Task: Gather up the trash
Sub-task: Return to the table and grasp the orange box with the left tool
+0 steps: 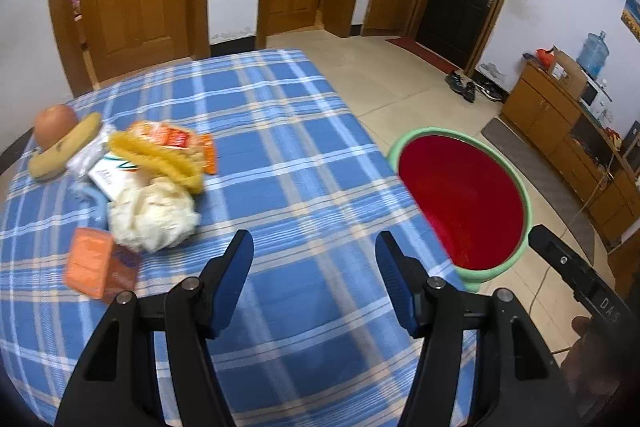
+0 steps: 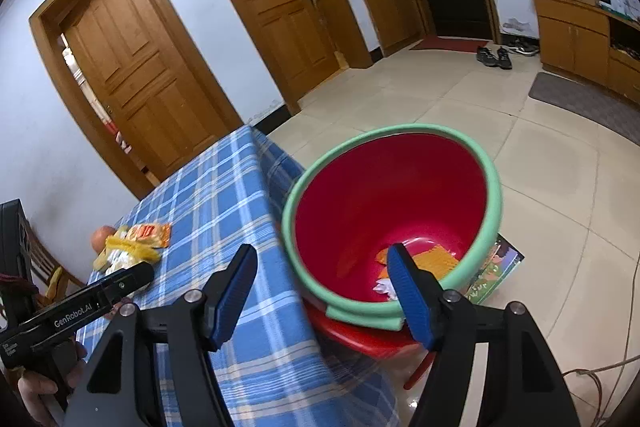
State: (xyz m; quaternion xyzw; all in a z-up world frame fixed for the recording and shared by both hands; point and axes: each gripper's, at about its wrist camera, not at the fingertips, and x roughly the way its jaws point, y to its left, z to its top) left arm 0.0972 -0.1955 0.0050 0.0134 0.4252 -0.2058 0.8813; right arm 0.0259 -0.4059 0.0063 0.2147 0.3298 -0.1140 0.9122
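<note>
A pile of trash lies at the left of the blue plaid table (image 1: 288,155): a crumpled white tissue wad (image 1: 154,217), a yellow wrapper (image 1: 160,157), an orange snack packet (image 1: 94,263) and a white card (image 1: 108,177). My left gripper (image 1: 316,247) hovers open over bare cloth to the right of the pile, nothing between its fingers. The red bucket with a green rim (image 2: 394,215) stands beside the table's edge. My right gripper (image 2: 322,263) is open above the bucket's near rim and holds nothing. Orange and white scraps (image 2: 436,261) lie at the bucket's bottom.
An apple (image 1: 54,125) and a banana (image 1: 66,147) lie at the pile's far left. The bucket rests on a red stool (image 2: 360,337). A picture book (image 2: 494,269) lies on the tiled floor behind it. Wooden doors, shoes (image 2: 494,57) and a cabinet (image 2: 576,39) line the room.
</note>
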